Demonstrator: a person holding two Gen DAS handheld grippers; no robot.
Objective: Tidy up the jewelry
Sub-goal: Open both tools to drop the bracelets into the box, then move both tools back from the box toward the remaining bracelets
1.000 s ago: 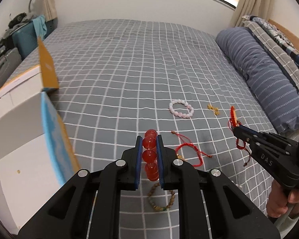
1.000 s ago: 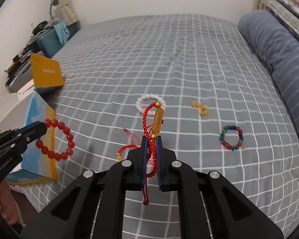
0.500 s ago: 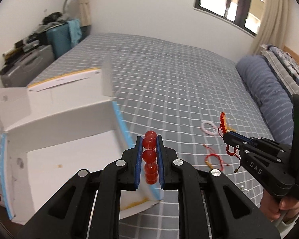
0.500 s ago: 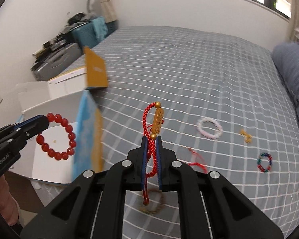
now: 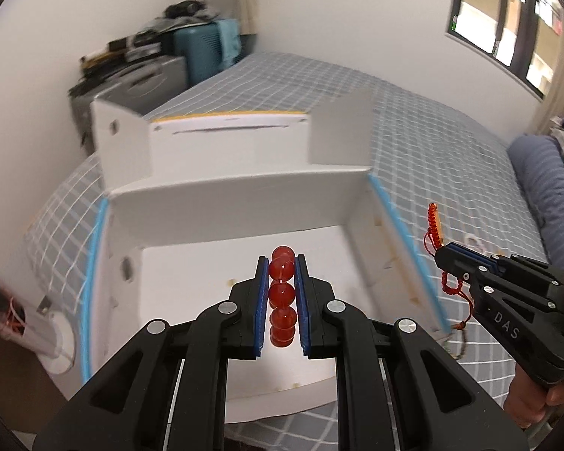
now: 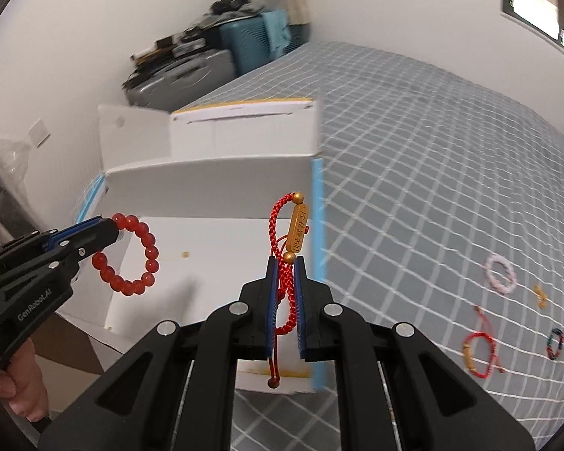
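My left claw (image 5: 281,282) pinches the red round-bead bracelet (image 5: 282,293) above the open white cardboard box (image 5: 222,203); my right claw (image 6: 285,282), level beside it, grips the red braided cord bracelet with gold charm (image 6: 297,233).

The left gripper (image 5: 281,263) is squeezed shut on a red bead bracelet (image 5: 282,293), which sits between its blue pads (image 5: 260,300). The right gripper (image 6: 285,263) is squeezed shut on a red cord bracelet (image 6: 285,263). A hand (image 5: 526,406) holds the right gripper's handle, and another hand (image 6: 15,387) holds the left one.
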